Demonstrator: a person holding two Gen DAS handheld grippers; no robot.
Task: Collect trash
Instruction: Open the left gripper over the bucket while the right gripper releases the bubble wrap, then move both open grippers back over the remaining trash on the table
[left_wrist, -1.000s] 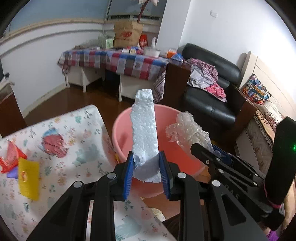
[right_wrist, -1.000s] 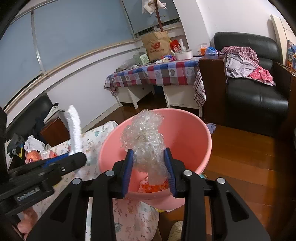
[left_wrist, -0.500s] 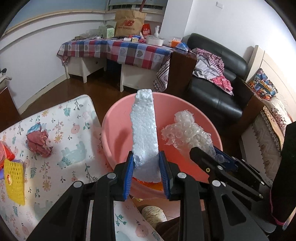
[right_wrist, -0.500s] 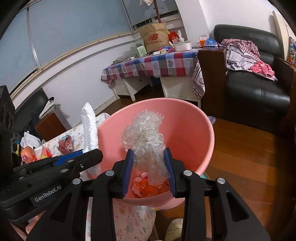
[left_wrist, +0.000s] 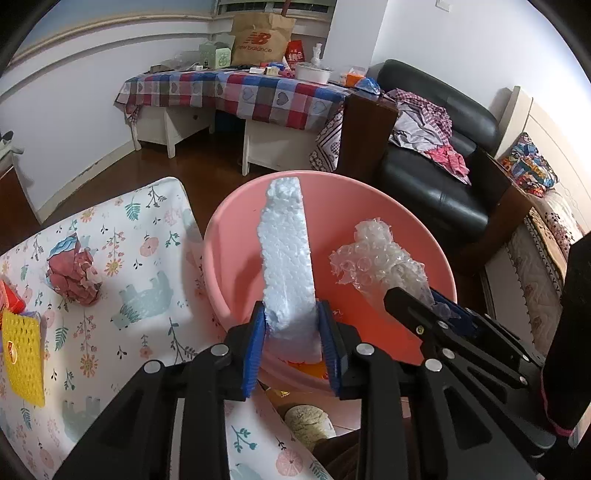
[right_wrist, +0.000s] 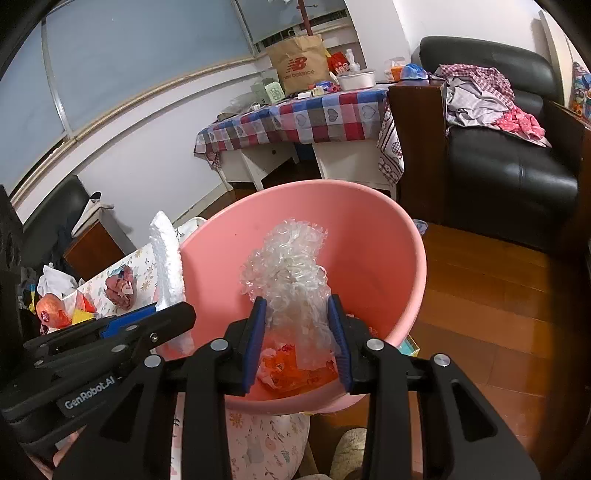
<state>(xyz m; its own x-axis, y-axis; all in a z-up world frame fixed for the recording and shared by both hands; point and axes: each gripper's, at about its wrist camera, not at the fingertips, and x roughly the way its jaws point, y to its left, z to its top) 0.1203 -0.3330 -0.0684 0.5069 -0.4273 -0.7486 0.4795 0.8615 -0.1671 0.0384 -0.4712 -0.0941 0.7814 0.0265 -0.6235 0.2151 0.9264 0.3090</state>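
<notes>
A pink basin (left_wrist: 236, 258) (right_wrist: 369, 240) stands beside the floral-cloth table (left_wrist: 140, 321). My left gripper (left_wrist: 290, 332) hangs over the basin's near side. A white foam strip (left_wrist: 286, 251) (right_wrist: 168, 258) stands upright between its blue pads, which still touch it while the jaws are opening. To its right, my right gripper (right_wrist: 297, 332) (left_wrist: 424, 306) is shut on a wad of clear bubble wrap (right_wrist: 291, 269) (left_wrist: 376, 258), also over the basin. Orange and white scraps (right_wrist: 291, 369) lie in the basin's bottom.
On the table lie a crumpled red paper ball (left_wrist: 72, 273) (right_wrist: 120, 288), a yellow mesh piece (left_wrist: 22, 354) and red wrappers (right_wrist: 59, 310). Behind stand a checked-cloth table (left_wrist: 258, 92) and a black sofa (left_wrist: 443, 177) with clothes. Wooden floor (right_wrist: 480, 295) lies right of the basin.
Both grippers have sunk and moved forward over the basin, which now fills more of each view. The left pads stand slightly wider around the foam strip. The bubble wrap stays gripped.
</notes>
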